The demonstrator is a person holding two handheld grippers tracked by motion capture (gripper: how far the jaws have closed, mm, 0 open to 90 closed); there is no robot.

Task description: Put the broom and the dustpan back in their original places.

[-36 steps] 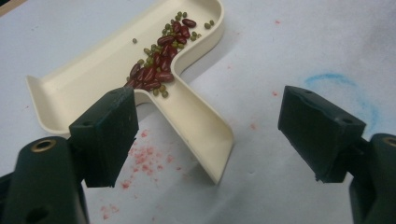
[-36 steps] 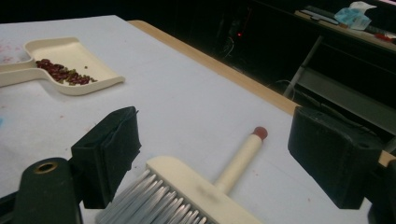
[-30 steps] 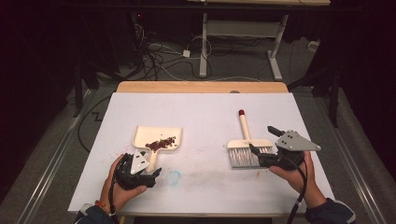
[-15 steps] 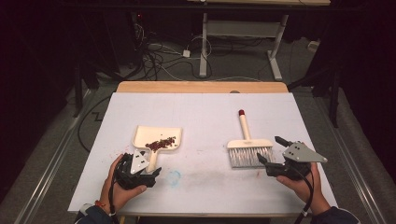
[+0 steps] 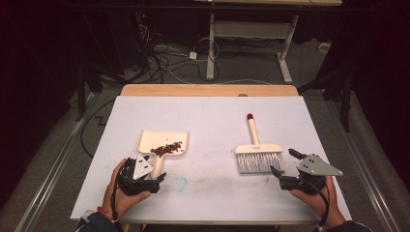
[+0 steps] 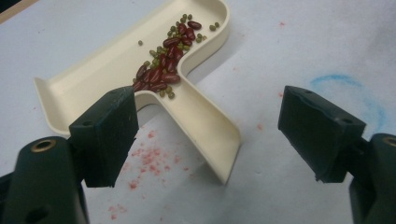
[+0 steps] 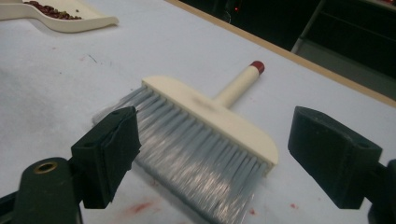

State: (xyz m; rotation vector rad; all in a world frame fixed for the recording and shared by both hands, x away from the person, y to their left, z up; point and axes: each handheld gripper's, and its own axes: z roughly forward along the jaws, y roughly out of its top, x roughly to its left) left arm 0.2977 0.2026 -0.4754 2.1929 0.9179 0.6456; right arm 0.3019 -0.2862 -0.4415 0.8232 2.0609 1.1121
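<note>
Both grippers released, sweeping looks finished.
Beans [image 5: 166, 148] lie in the dustpan [image 5: 162, 145] left of centre; brush [image 5: 258, 153] rests right, left gripper [image 5: 155, 180] and right gripper [image 5: 283, 166] gaping.

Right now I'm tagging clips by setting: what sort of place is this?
Probably a lab or workshop test bench: a white-covered table, loose cables on the floor behind it, and another desk's metal legs beyond.

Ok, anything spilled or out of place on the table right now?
No loose beans: the red and green beans all sit inside the cream dustpan. The brush lies flat, bristles toward the person. The only oddities are reddish specks and a blue smudge on the white table.
</note>
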